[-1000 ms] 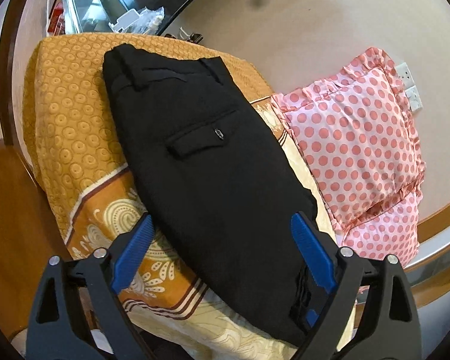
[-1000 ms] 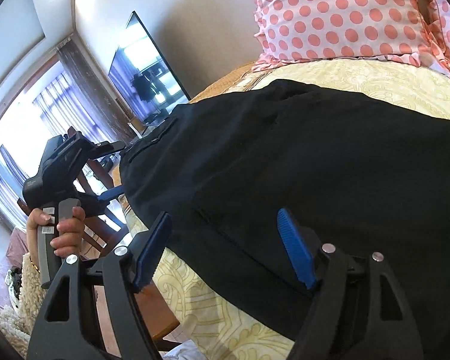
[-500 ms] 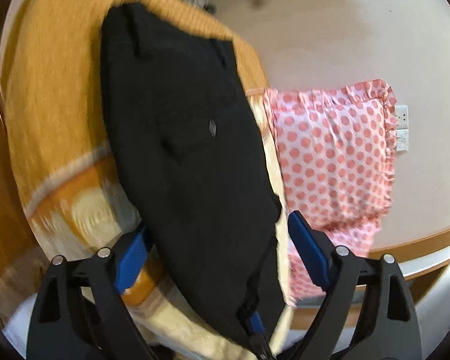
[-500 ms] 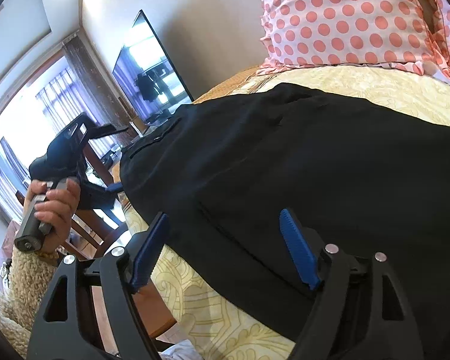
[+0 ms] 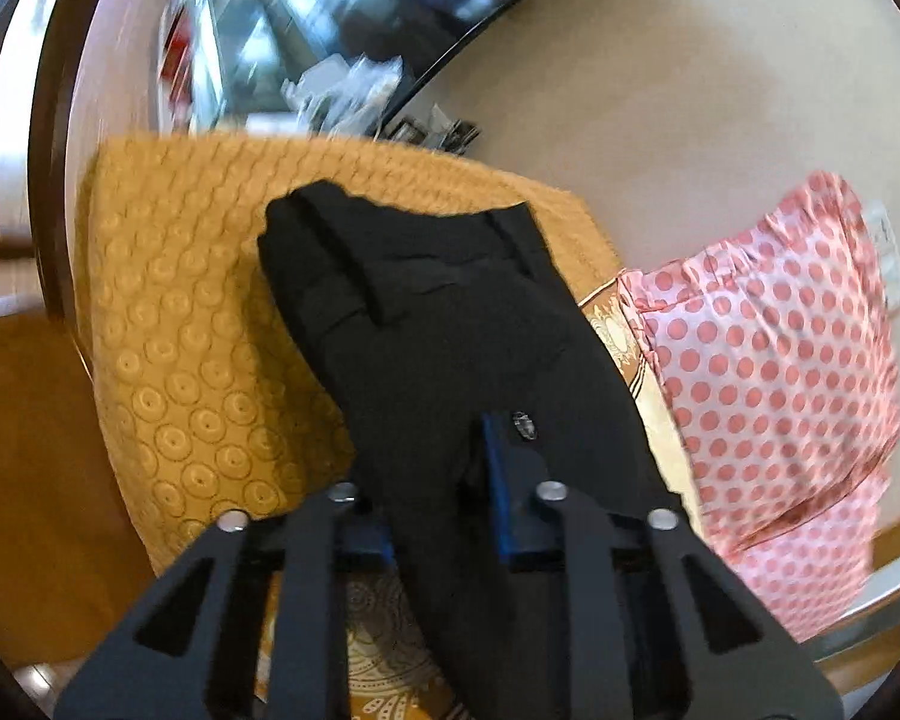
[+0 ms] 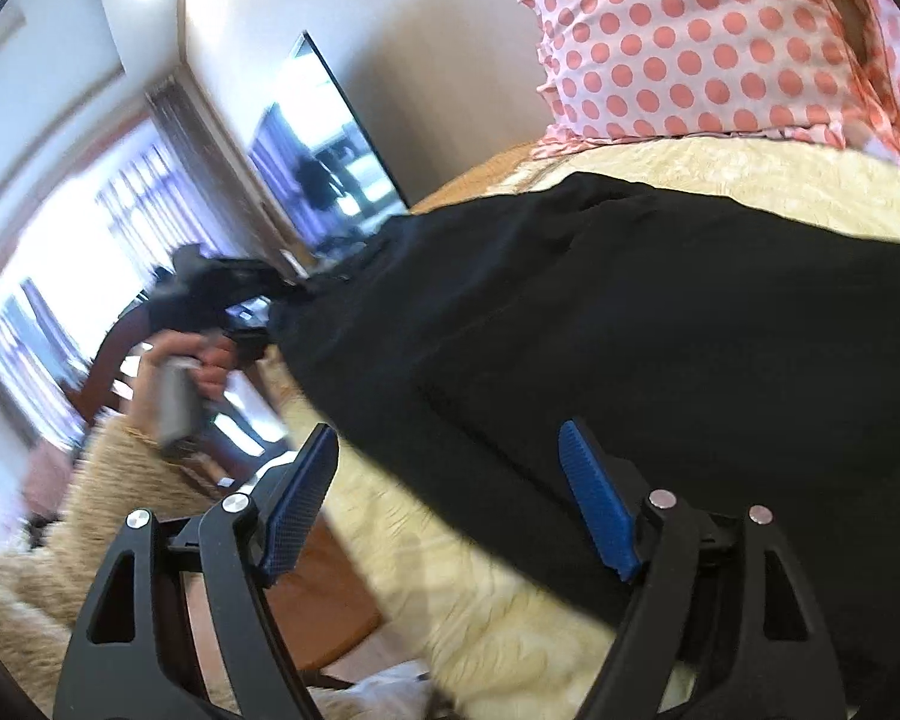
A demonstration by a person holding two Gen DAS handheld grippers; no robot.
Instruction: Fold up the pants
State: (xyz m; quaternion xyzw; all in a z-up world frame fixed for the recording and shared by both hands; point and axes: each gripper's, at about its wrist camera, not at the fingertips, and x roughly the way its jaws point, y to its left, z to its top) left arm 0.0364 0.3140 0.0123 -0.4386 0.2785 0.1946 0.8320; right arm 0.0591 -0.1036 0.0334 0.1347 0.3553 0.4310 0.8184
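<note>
Lying along a patterned bedspread, the black pants stretch from their waistband near the far orange edge down toward the left gripper. That gripper's blue pads are drawn close together with a fold of the dark cloth pinched between them, beside a small metal button. No lettering can be read on the button or the fabric.

From the right wrist view, the right gripper stands spread wide, one blue pad over the cream part of the bedspread, the other against the pants, gripping nothing. The left gripper appears there at the pants' far edge, blurred, in the person's hand.

A pink polka-dot pillow sits just beside the pants against a beige wall. A dark television screen hangs on that wall, and bright curtained windows lie beyond. The bedspread stays bare on the orange side.
</note>
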